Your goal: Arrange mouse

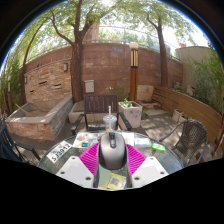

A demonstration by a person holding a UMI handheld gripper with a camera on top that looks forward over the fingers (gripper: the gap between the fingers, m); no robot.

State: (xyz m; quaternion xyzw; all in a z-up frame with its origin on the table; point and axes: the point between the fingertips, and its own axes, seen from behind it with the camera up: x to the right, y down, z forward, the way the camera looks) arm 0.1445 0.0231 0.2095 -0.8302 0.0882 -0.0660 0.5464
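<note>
jaws point(112, 158) clamp mouse point(112, 150); cup point(110, 122) beyond

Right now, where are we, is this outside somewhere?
Yes, probably an outdoor patio: trees overhead, a brick wall and a bench. The tool holds a mouse over a table.

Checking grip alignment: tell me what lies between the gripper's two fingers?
The mouse lies between the gripper's pink pads, in the gripper view.
</note>
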